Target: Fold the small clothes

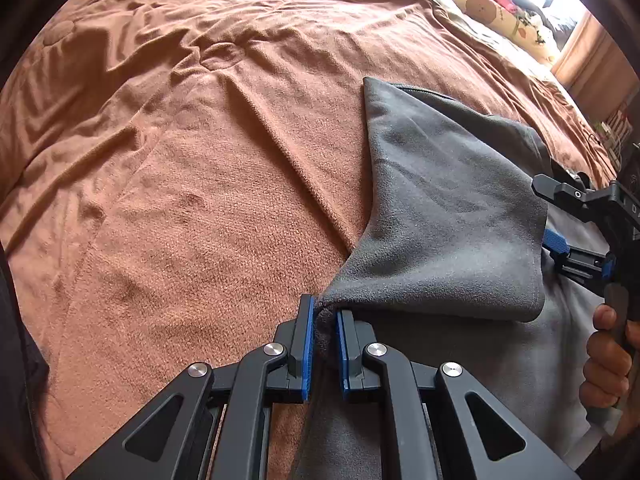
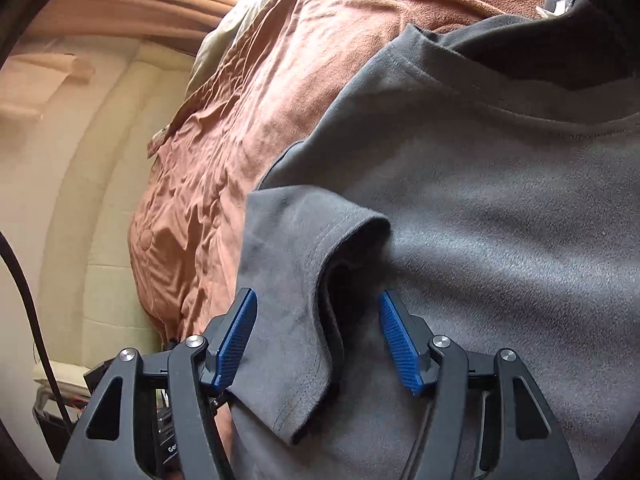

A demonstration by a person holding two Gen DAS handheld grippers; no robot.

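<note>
A grey T-shirt [image 1: 448,208] lies on a brown blanket [image 1: 192,184]. My left gripper [image 1: 325,314] is shut on an edge of the shirt and holds a flap lifted and folded over the rest. In the right wrist view the shirt [image 2: 500,220] fills the right side, with its collar at the top. My right gripper [image 2: 318,300] is open, its blue pads either side of a folded sleeve [image 2: 296,280]. The right gripper also shows in the left wrist view [image 1: 556,216], held by a hand at the shirt's right edge.
The brown blanket [image 2: 248,128] covers the bed all around. Patterned bedding [image 1: 496,8] and a wooden frame [image 1: 588,60] lie at the far right. A pale padded headboard [image 2: 80,184] and a black cable [image 2: 24,292] are on the left.
</note>
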